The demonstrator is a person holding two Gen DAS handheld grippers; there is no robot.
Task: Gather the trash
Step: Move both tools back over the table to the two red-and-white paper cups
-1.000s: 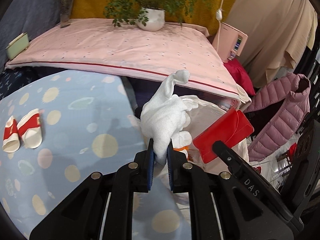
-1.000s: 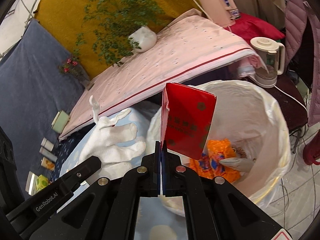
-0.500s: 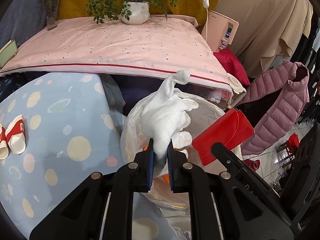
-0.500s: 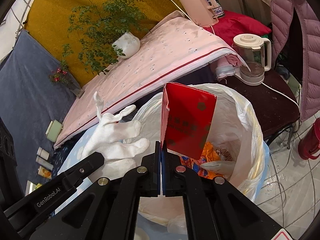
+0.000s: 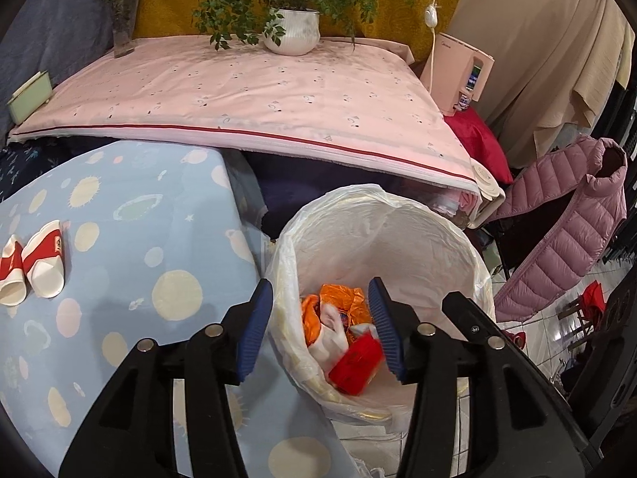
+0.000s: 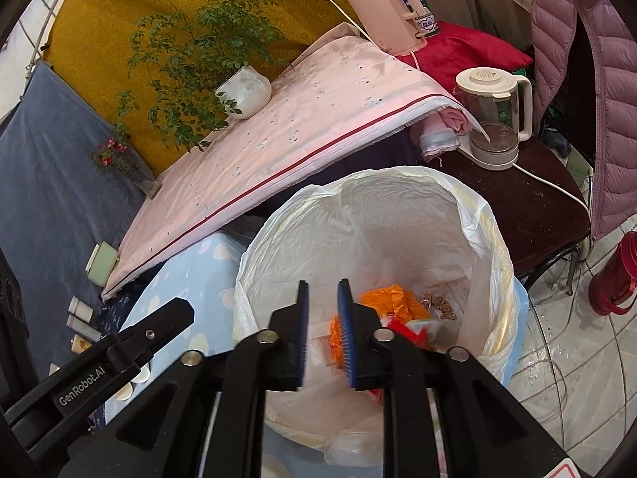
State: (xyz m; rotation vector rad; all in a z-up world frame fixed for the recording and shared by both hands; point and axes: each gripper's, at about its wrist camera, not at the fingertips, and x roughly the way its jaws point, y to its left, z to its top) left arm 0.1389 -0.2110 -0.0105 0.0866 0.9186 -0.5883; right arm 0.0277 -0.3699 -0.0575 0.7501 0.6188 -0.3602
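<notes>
Both tongs empty: left gripper [image 5: 320, 324] wide open, right gripper [image 6: 322, 332] narrowly open. Red packet [image 5: 354, 364] lies in bin liner [image 5: 398, 215], 6 o'clock; probably light, stiff — pinch an edge.

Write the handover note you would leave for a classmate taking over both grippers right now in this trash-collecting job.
Left gripper: open, empty, over the lined trash bin.
Right gripper: open, empty, over the same bin.
Red packet and white glove lie inside the bin on the orange wrapper.
Done: both pieces are in.
Left: look for more trash; the red-and-white slippers on the blue cloth may not count.
</notes>
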